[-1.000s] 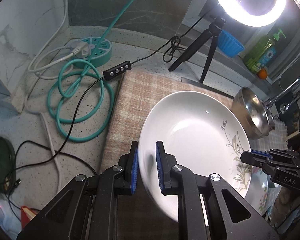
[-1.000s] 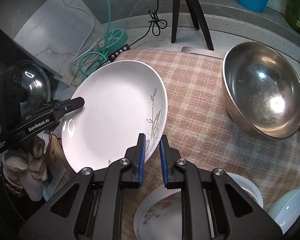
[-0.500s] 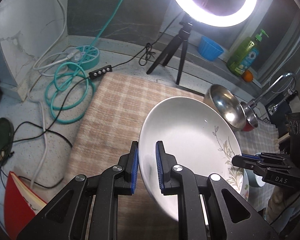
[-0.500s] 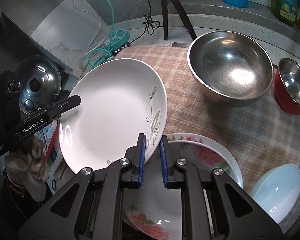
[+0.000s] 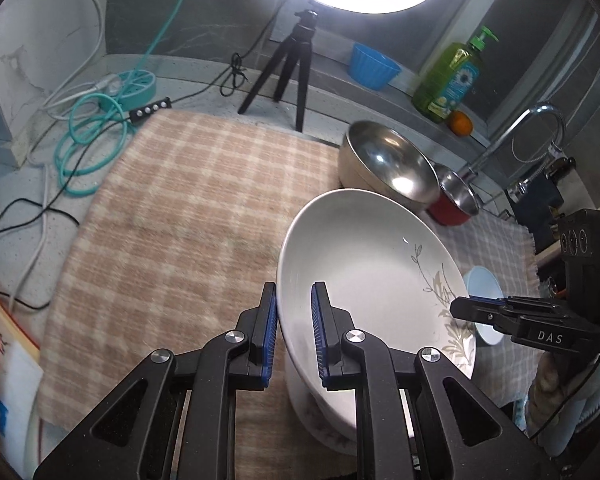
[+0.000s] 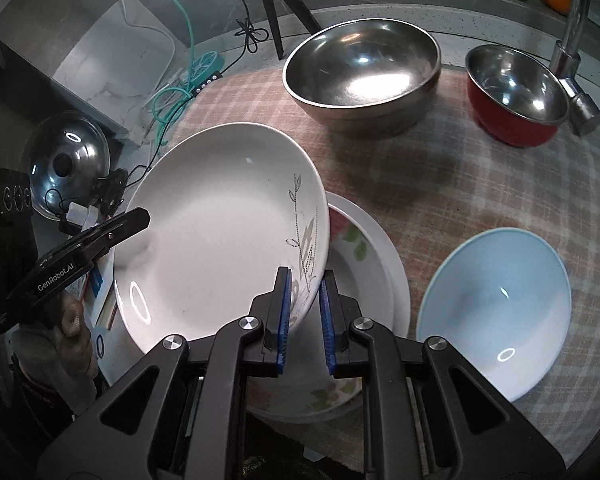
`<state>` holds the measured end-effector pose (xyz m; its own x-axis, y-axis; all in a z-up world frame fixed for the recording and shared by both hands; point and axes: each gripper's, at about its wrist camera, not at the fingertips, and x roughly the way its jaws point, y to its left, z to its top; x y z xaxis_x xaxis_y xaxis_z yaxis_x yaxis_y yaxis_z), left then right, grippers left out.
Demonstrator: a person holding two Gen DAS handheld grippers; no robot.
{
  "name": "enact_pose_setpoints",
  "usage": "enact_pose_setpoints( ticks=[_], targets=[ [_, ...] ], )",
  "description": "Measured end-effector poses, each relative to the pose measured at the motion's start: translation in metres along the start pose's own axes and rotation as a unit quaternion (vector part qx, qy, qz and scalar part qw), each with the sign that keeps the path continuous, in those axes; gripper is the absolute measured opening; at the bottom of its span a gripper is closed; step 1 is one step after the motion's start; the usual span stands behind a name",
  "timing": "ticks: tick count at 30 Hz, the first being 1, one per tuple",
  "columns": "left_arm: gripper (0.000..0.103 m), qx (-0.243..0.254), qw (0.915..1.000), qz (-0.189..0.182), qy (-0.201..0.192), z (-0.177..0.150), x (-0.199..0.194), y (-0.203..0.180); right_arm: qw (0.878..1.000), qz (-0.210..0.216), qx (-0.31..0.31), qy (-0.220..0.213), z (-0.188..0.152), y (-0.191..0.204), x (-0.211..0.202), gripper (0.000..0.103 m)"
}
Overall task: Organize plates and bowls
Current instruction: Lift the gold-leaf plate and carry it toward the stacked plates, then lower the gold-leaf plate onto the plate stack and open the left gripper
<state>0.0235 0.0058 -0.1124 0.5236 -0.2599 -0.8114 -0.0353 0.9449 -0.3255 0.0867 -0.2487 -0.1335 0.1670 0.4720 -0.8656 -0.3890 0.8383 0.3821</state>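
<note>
A white deep plate with a leaf sprig (image 5: 364, 264) (image 6: 220, 232) hangs in the air, held by both grippers. My left gripper (image 5: 294, 328) is shut on its left rim; my right gripper (image 6: 304, 312) is shut on its right rim. Under it lies a flower-patterned plate (image 6: 364, 264) on the checked cloth. A pale blue bowl (image 6: 496, 304) sits to its right. A big steel bowl (image 6: 360, 76) and a red steel-lined bowl (image 6: 516, 96) stand at the back. The right gripper also shows in the left wrist view (image 5: 464, 307).
A checked cloth (image 5: 188, 208) covers the counter. Behind it stand a ring-light tripod (image 5: 288, 68), a blue tub (image 5: 374, 66), a green soap bottle (image 5: 450, 76) and a tap (image 6: 572, 48). Teal cable coils (image 5: 88, 136) lie at the left. A pot lid (image 6: 66, 160) lies beyond the cloth.
Both grippers have carried the white plate to the right and back. It now hangs over the flower-patterned plate, with the blue bowl and red bowl in fuller view.
</note>
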Motion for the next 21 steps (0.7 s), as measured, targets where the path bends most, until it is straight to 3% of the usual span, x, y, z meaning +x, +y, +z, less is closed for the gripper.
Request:
enact_pose_setpoints(
  ticks=[12,21],
  targets=[
    [0.015,0.021,0.9974,-0.008,0.068,-0.033,0.026,-0.016,1.000,-0.020,0.016,0.011,-0.027,-0.022,-0.002,0.014],
    [0.015,0.038,0.9961,-0.002,0.079,-0.036,0.032,-0.020,0.999,-0.033,0.018,0.020,-0.032,-0.026,0.006,0.014]
  ],
)
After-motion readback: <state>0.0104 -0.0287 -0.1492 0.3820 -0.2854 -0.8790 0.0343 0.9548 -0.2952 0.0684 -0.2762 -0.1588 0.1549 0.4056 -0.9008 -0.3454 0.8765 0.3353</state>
